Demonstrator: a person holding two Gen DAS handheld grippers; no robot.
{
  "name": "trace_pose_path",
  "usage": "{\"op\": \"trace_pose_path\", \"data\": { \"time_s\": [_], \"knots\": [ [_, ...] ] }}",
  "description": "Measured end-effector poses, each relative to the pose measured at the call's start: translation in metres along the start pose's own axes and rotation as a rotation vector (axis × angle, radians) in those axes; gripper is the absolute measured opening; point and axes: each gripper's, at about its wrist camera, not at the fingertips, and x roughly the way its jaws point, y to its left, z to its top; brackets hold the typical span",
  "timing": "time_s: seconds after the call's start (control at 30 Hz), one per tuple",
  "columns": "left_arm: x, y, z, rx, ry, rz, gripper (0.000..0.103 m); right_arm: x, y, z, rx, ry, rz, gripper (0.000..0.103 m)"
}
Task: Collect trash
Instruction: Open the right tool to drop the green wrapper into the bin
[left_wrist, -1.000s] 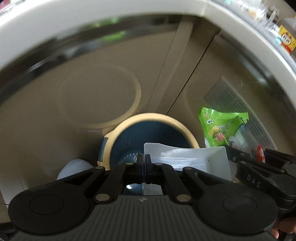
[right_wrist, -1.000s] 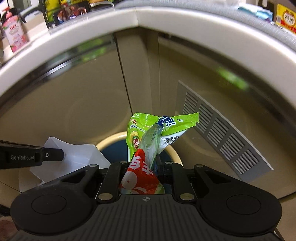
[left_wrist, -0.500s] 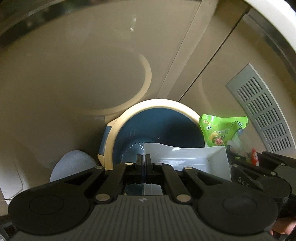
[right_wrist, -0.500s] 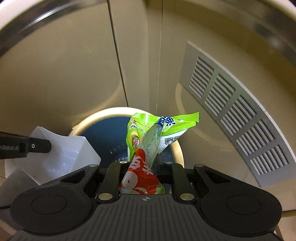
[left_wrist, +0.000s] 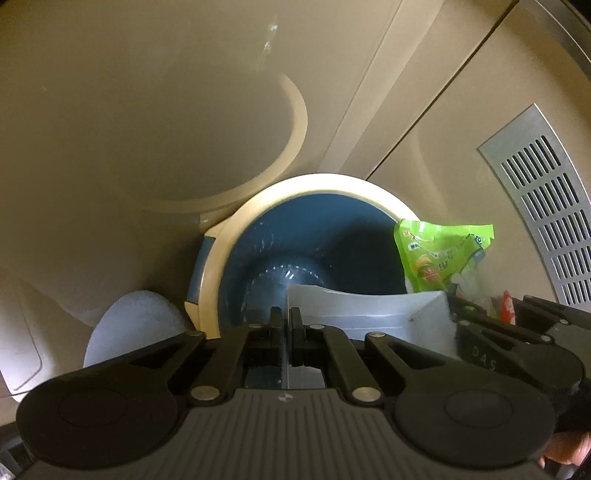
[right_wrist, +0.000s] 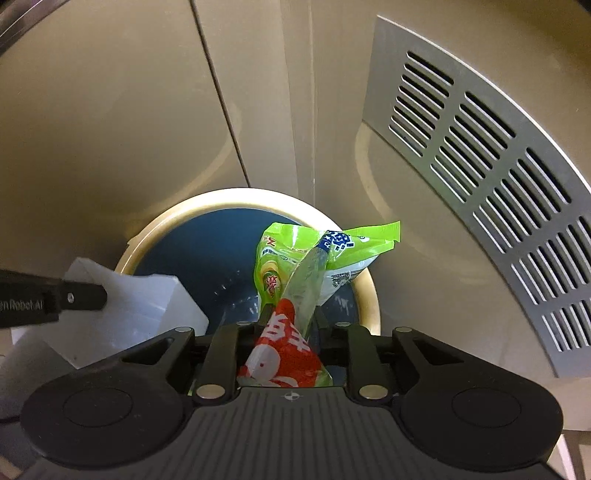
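Lettering "DAS" appears on the arm of the right gripper (left_wrist: 480, 360), at four o'clock in the left wrist view. In the right wrist view, the left gripper (right_wrist: 48, 301) at nine o'clock bears "n Robot AI", its first letters cut off by the frame edge. The green snack bag (right_wrist: 280, 266) near centre carries small printed characters too small to read. The red wrapper (right_wrist: 284, 354) at six o'clock shows large white characters, and the clear wrapper (right_wrist: 338, 242) a blue label; neither is legible.
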Motion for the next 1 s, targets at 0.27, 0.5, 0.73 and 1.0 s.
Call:
{"op": "trace_pose_path", "data": {
  "time_s": [0.27,0.5,0.73,1.0],
  "knots": [
    [-0.023,-0.003,-0.009,0.034,-0.066,0.008,0.087,-0.007,-0.006,0.002,0.032,-0.025,0.009,0.064],
    [-0.073,0.010,-0.027,0.042,-0.093,-0.054,0.090,-0.061,-0.001,-0.006,0.038,-0.067,0.008,0.071],
    [-0.129,0.009,-0.062,0.088,-0.213,-0.056,0.103,-0.137,0.014,-0.036,0.025,-0.150,0.075,0.084],
    [-0.166,0.001,-0.087,0.146,-0.320,-0.010,0.103,-0.188,0.029,-0.060,-0.030,-0.303,0.014,0.087]
  ]
}}
